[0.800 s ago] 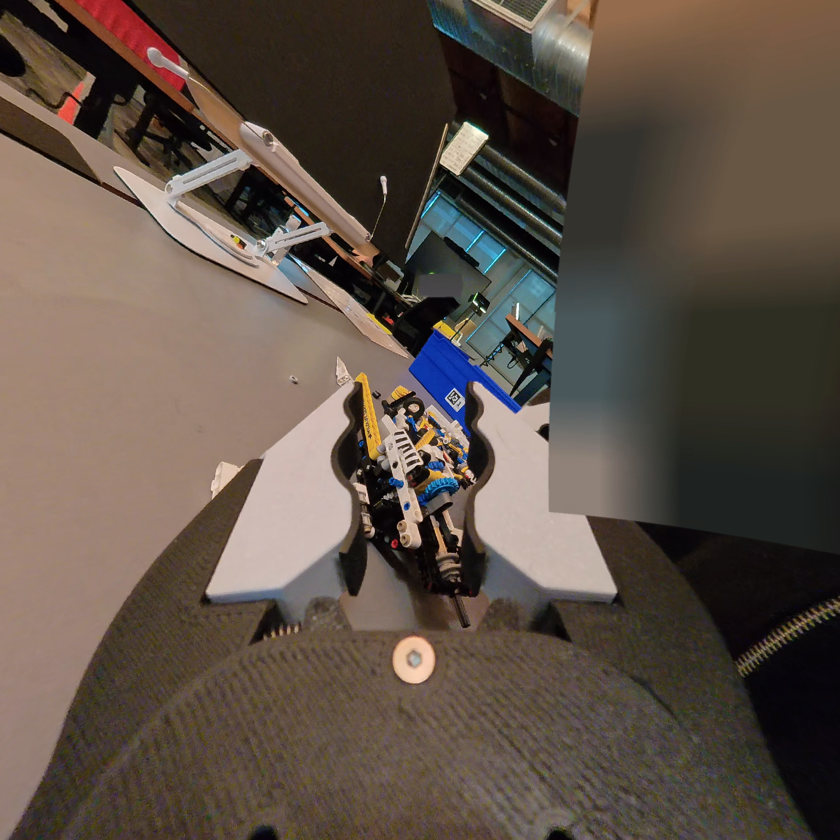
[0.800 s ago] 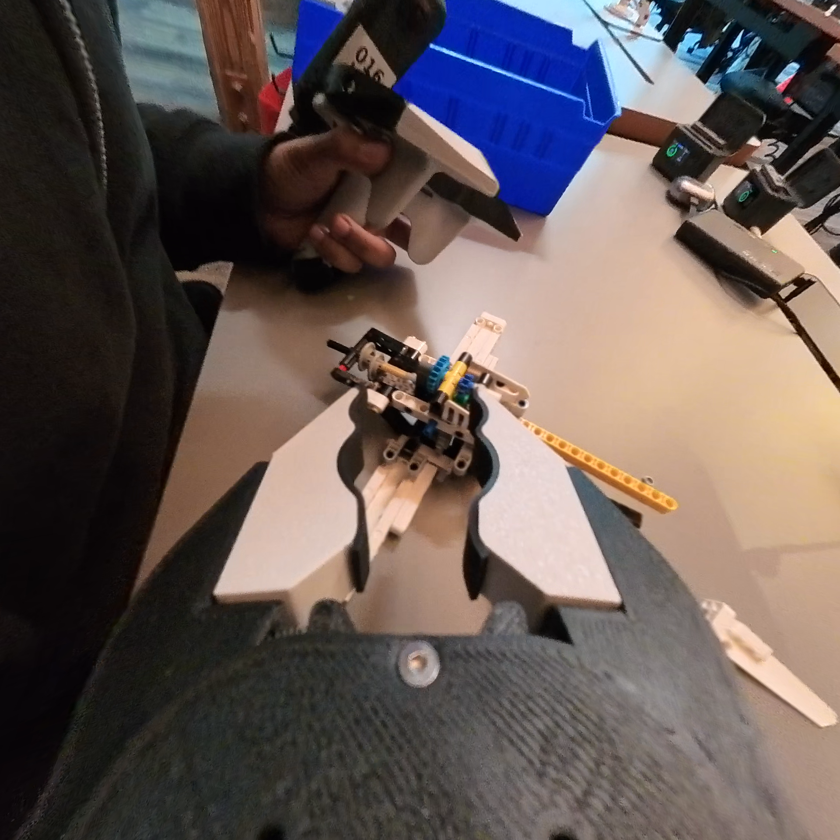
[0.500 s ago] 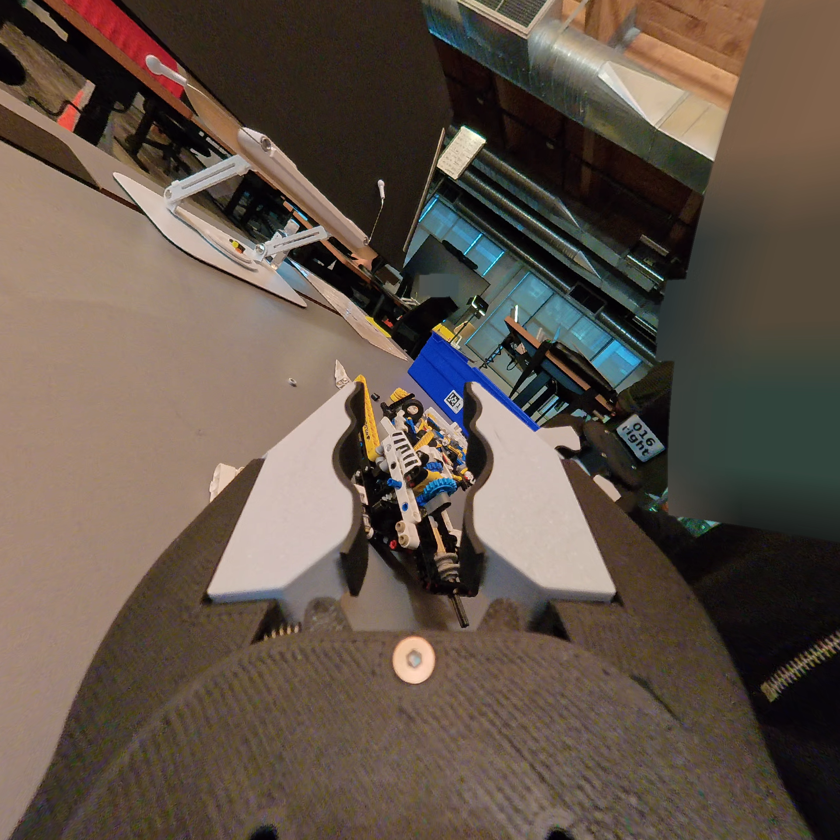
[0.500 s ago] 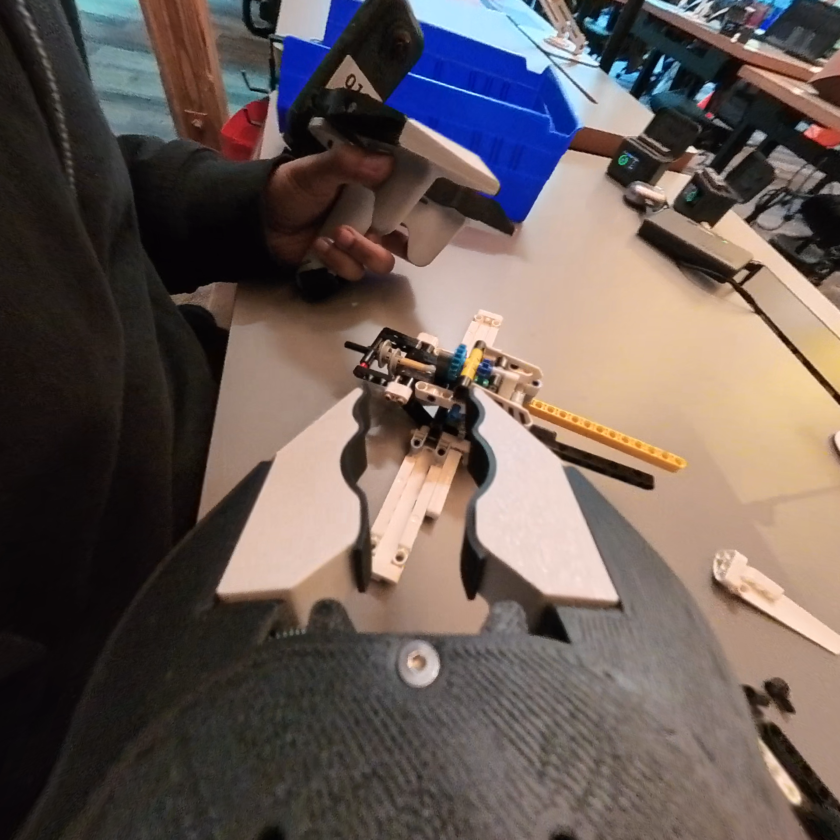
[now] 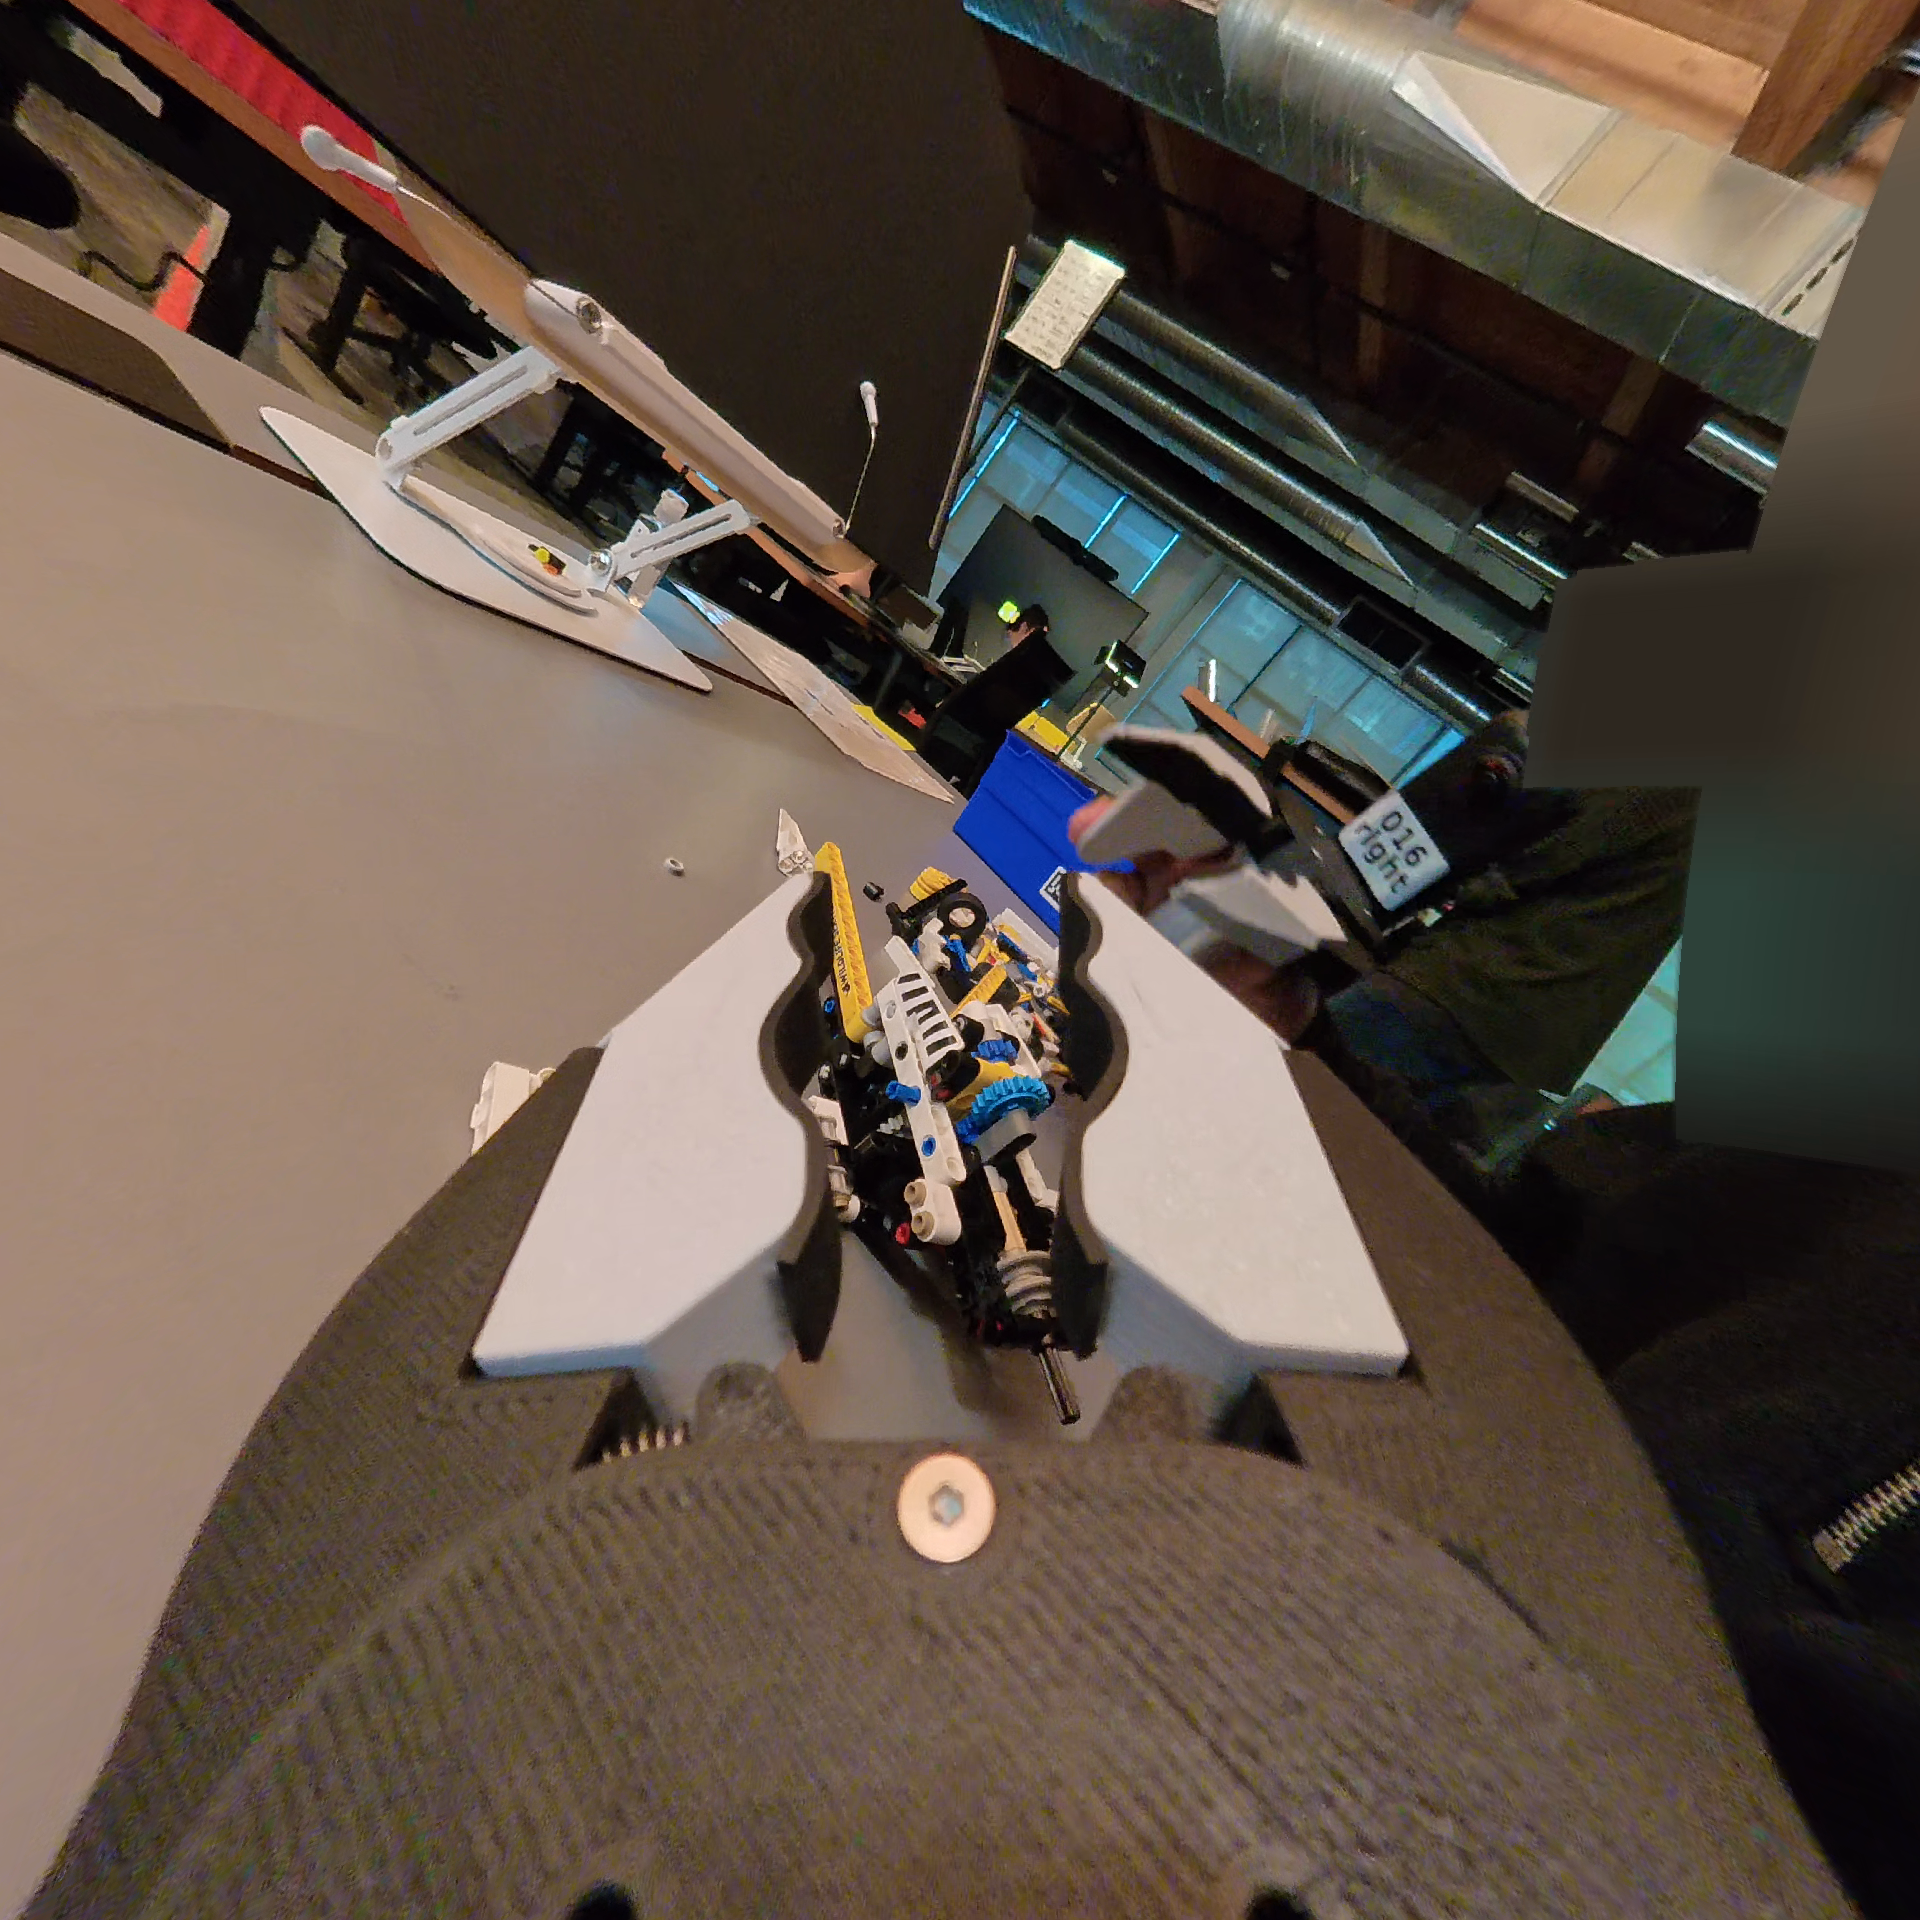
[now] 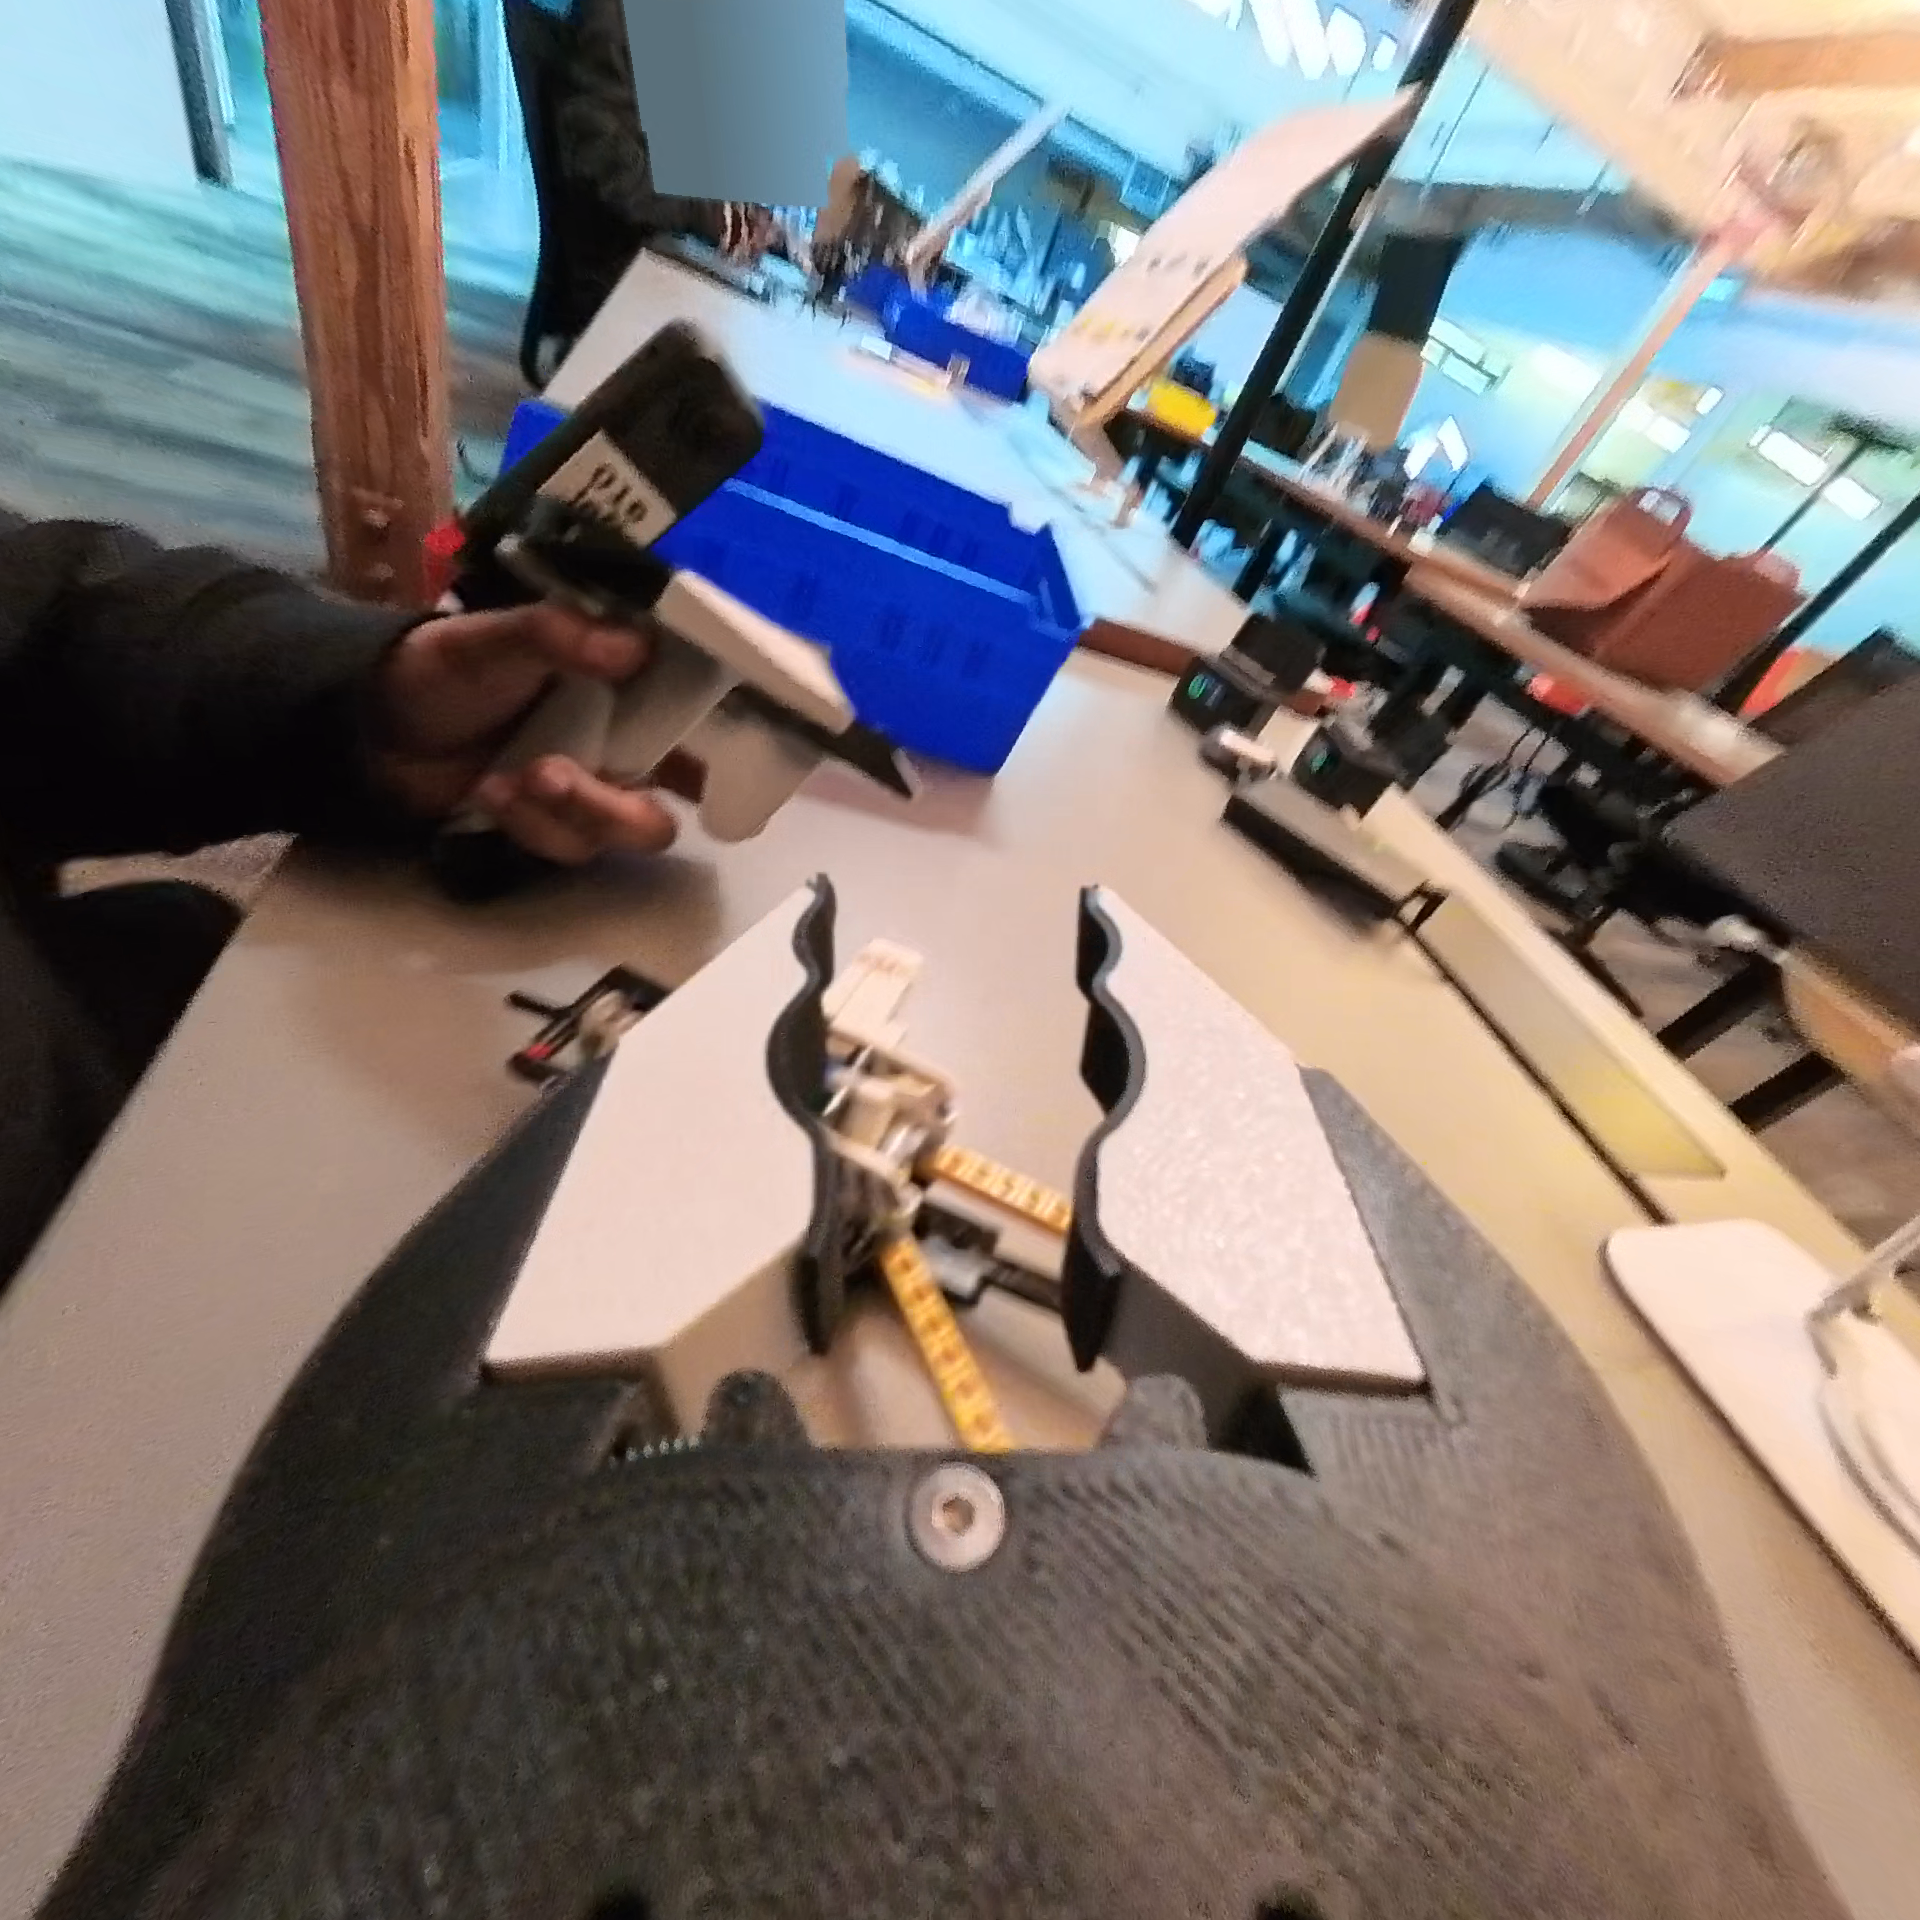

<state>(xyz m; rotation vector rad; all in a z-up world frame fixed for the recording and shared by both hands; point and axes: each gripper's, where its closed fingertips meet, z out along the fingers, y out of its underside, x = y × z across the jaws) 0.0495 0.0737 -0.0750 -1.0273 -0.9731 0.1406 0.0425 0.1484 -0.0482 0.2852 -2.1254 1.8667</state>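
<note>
A small brick model [image 5: 935, 1049] of white, black, yellow and blue parts, with a black axle at its near end, lies on the grey table [image 5: 312, 935]. I see it through the gap of my left gripper [image 5: 945, 883], which is open and holds nothing. The right wrist view shows the left gripper [image 6: 821, 769] raised in a hand behind the model [image 6: 883, 1101], its fingers bare. My right gripper [image 6: 956, 894] is open and empty above the model, which shows by its left finger [image 6: 800, 1039]. The right gripper also shows in the left wrist view [image 5: 1138, 857], off the table. A long yellow beam [image 6: 997, 1184] lies beside the model.
A blue bin [image 6: 883, 603] stands behind the left gripper, another [image 5: 1013, 821] beyond the model. Black devices [image 6: 1299, 769] sit at the table's far right edge and a white pad [image 6: 1714, 1351] at the right. A white arm stand [image 5: 499, 520] and small loose pieces [image 5: 790, 842] are on the table. The gap from one gripper's tips to the other's is roughly 9 cm.
My right gripper rose and tilted up from straddling the model, jaws slightly wider, and came into the left wrist view. The model stayed on the table. The left gripper barely moved.
</note>
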